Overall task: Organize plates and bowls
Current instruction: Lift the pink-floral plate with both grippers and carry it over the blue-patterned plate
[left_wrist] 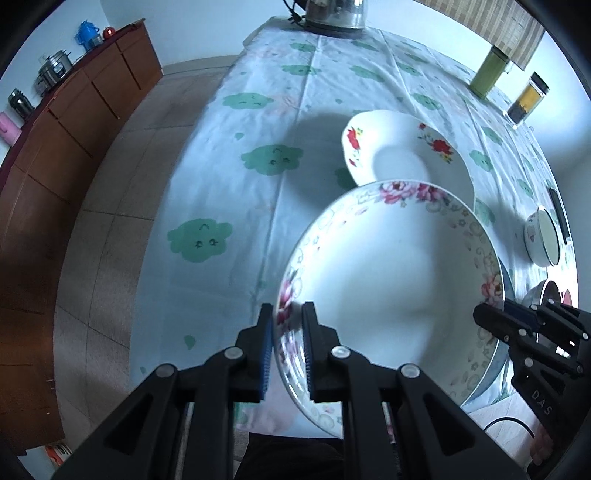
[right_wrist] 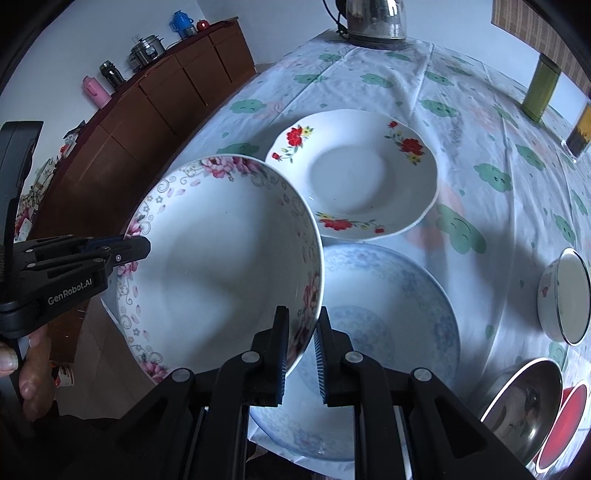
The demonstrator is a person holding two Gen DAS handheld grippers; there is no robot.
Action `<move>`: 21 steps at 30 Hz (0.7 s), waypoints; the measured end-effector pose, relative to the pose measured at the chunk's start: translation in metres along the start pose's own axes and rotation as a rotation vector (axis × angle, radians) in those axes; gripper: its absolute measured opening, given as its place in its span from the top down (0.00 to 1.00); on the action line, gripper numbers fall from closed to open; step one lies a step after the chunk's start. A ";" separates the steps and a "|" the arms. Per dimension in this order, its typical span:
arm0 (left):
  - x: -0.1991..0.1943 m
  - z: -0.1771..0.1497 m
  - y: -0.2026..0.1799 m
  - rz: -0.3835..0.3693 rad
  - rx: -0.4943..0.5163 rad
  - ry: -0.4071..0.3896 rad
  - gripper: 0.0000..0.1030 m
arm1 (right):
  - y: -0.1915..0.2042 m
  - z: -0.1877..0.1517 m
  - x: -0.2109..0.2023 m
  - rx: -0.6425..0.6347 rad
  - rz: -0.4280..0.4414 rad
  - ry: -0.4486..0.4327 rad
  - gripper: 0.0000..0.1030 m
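A large white bowl with pink flowers (left_wrist: 391, 280) is held in the air above the table by both grippers. My left gripper (left_wrist: 287, 314) is shut on its left rim. My right gripper (right_wrist: 302, 325) is shut on its right rim; the bowl also shows in the right wrist view (right_wrist: 218, 266). Under the bowl lies a blue-patterned plate (right_wrist: 388, 317). Beyond it lies a white plate with red flowers (right_wrist: 354, 173), also in the left wrist view (left_wrist: 402, 151). The right gripper shows in the left view (left_wrist: 495, 317), the left gripper in the right view (right_wrist: 136, 251).
A small enamel bowl (right_wrist: 565, 295), a steel bowl (right_wrist: 524, 406) and a red dish (right_wrist: 565, 417) stand at the right. A kettle (right_wrist: 376, 22), a green tin (right_wrist: 541, 90) and a jar (left_wrist: 526, 98) stand at the far end. A wooden sideboard (left_wrist: 55, 147) stands left of the table.
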State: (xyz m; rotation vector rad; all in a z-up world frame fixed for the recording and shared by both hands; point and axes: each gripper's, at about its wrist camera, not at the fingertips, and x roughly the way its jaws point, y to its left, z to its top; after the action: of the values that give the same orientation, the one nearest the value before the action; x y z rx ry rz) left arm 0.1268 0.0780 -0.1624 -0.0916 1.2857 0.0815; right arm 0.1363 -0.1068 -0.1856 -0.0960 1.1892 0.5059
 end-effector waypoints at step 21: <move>0.004 0.003 -0.042 -0.028 0.097 0.011 0.89 | -0.036 -0.025 -0.008 0.074 -0.039 0.011 0.86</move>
State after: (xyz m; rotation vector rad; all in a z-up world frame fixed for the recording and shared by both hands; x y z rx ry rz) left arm 0.1353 0.0368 -0.1649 -0.0274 1.2966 -0.0054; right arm 0.1274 -0.1494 -0.1946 -0.0584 1.2133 0.4267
